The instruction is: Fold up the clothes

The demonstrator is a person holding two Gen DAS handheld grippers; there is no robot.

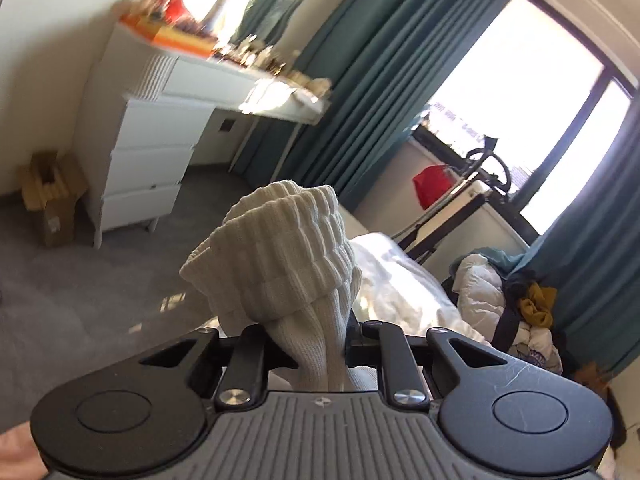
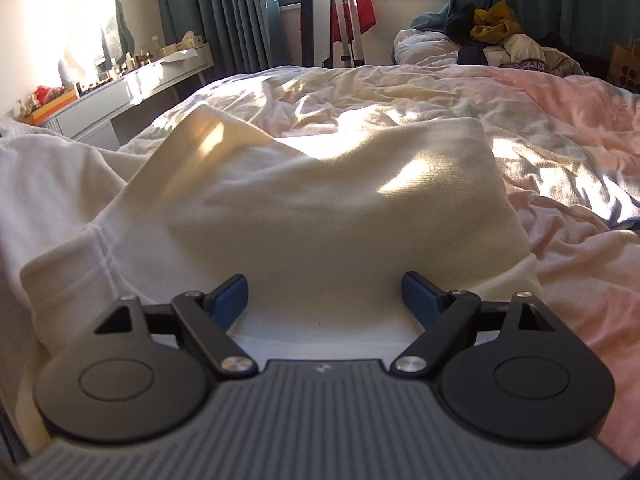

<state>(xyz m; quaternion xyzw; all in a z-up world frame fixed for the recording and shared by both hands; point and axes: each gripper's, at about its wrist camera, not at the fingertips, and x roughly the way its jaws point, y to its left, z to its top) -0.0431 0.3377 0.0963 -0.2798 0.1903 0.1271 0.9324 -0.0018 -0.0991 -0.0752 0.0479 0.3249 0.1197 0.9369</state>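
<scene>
My left gripper (image 1: 316, 340) is shut on the ribbed cuff of a cream knit garment (image 1: 280, 256), held up in the air above the bed; the bunched cuff hides the fingertips. In the right wrist view, a cream garment (image 2: 320, 200) lies partly folded on the bed (image 2: 560, 120), its far edge raised in a fold. My right gripper (image 2: 325, 300) is open and empty, its blue fingers (image 2: 230, 298) resting low on the garment's near edge.
A white dresser and desk (image 1: 160, 136) stand by the wall at left. Teal curtains (image 1: 360, 80) frame a bright window. A pile of clothes (image 2: 500, 36) sits at the bed's far right. A cardboard box (image 1: 52, 196) lies on the grey carpet.
</scene>
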